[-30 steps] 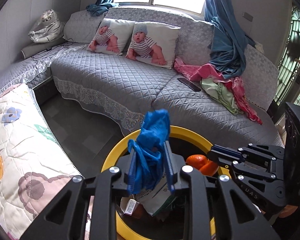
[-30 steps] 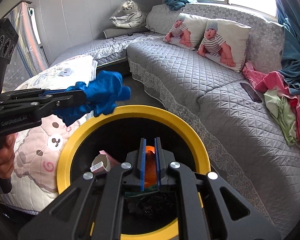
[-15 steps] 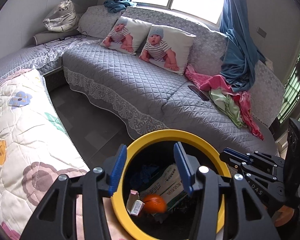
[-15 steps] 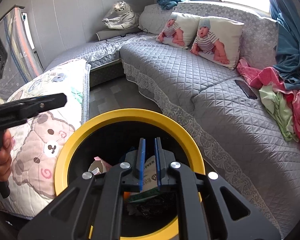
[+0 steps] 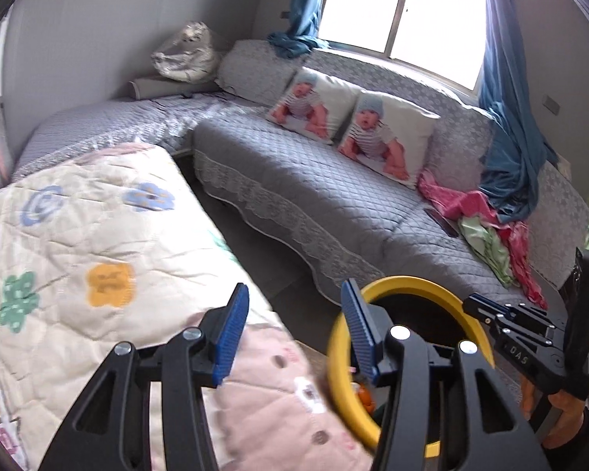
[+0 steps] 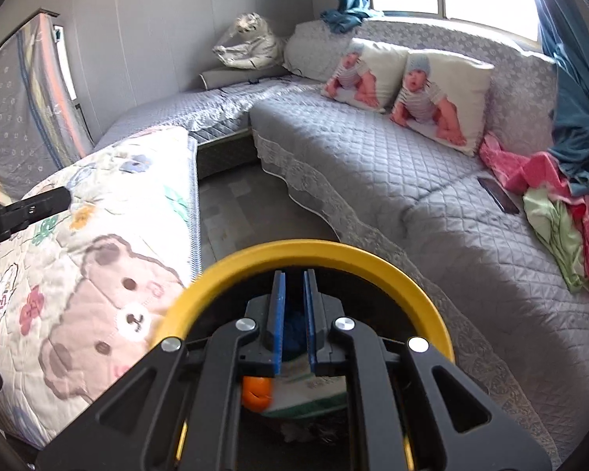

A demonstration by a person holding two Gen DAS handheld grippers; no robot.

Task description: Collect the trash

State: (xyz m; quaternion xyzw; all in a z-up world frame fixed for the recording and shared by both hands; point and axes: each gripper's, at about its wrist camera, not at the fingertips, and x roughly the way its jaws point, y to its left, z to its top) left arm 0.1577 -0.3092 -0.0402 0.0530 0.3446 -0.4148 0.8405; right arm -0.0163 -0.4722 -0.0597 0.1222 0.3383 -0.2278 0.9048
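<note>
A black bin with a yellow rim (image 6: 314,247) sits low in the right wrist view, and its rim (image 5: 412,282) also shows at the lower right of the left wrist view. Inside lie a crumpled blue bag (image 6: 294,325), an orange (image 6: 257,392) and a white and green packet (image 6: 314,388). My right gripper (image 6: 294,274) hovers over the bin's mouth, shut, with nothing visible between its pads. My left gripper (image 5: 294,288) stands open and empty, between the quilt's edge and the bin's left rim.
A cream quilt (image 5: 98,255) with bears and flowers covers the surface on the left. A grey quilted sofa (image 6: 373,165) wraps around the back, bearing two baby-print pillows (image 6: 439,98), pink and green clothes (image 6: 549,204) and a dark remote (image 6: 498,196). Dark floor (image 6: 247,212) lies between.
The left gripper held the blue bag over the bin, opened and dropped it in, then swung left over the quilt. The right gripper and bin shifted slightly.
</note>
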